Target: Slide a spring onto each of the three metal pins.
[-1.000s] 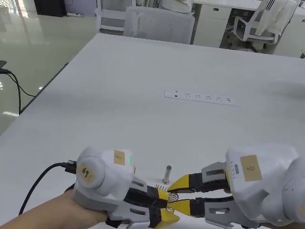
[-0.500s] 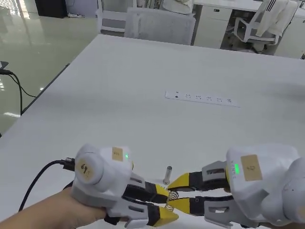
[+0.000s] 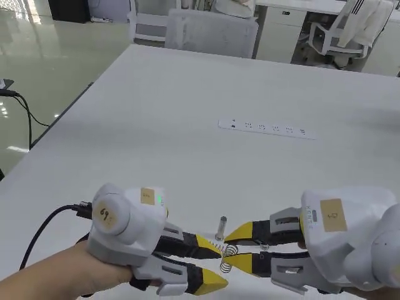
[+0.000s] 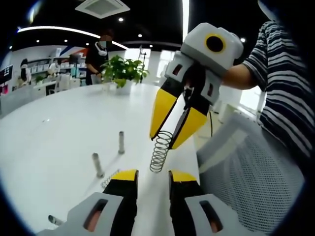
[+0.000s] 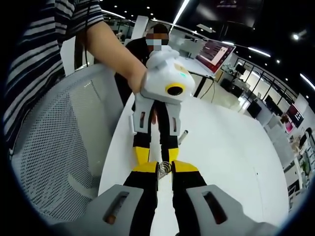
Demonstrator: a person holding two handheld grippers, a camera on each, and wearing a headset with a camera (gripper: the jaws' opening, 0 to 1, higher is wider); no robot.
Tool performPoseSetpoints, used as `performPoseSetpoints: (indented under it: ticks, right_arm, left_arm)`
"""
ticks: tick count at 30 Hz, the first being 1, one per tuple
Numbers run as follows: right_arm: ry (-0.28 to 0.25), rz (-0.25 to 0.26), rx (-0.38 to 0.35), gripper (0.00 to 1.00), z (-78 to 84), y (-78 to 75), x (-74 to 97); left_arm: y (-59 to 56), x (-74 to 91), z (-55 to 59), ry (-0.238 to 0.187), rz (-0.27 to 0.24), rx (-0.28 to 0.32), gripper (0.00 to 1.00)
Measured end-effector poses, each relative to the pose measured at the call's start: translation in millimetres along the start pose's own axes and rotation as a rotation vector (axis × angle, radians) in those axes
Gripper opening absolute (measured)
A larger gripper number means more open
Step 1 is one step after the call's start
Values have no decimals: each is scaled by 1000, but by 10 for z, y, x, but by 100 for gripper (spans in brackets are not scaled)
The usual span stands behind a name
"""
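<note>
My right gripper (image 3: 232, 252) is shut on a small metal spring (image 3: 228, 257) and holds it just above the white table (image 3: 187, 112). Facing it from the left, my left gripper (image 3: 222, 265) is open, its yellow tips on either side of the spring's free end. In the left gripper view the spring (image 4: 160, 152) hangs from the right gripper (image 4: 164, 140) down to my own parted jaws (image 4: 153, 173). One upright metal pin (image 3: 223, 227) stands just behind the spring. Two pins (image 4: 120, 142) (image 4: 97, 164) stand to the side. The right gripper view shows the spring (image 5: 163, 168) end-on.
A white power strip (image 3: 265, 128) lies across the table's middle. A black cable (image 3: 50, 234) trails from the left gripper over the near left edge. Another spring (image 4: 110, 179) lies on the table by the pins. A mesh chair (image 5: 59, 147) stands beside the table.
My left gripper has drawn back to the left and its jaws have spread wider apart. The right gripper still holds the spring in about the same place.
</note>
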State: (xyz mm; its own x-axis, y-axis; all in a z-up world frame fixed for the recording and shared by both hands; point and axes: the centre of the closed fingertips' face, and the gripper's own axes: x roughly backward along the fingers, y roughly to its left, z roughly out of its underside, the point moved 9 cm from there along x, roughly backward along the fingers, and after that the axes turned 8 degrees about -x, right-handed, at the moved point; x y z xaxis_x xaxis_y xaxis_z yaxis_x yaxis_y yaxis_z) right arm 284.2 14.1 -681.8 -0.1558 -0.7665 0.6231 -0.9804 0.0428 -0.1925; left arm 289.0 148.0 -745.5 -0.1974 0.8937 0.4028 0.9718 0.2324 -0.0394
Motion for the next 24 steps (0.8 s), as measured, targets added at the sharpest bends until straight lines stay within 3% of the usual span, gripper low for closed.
performPoseSetpoints:
  ticks: [13,24]
  right_arm:
    - [20,27,3,7,52,-33,-7]
    - [30,46,7,7,71,-64,-18]
  left_arm:
    - [45,230,85,12,-32,32,24]
    - [37,391,174,21,-44,74,35]
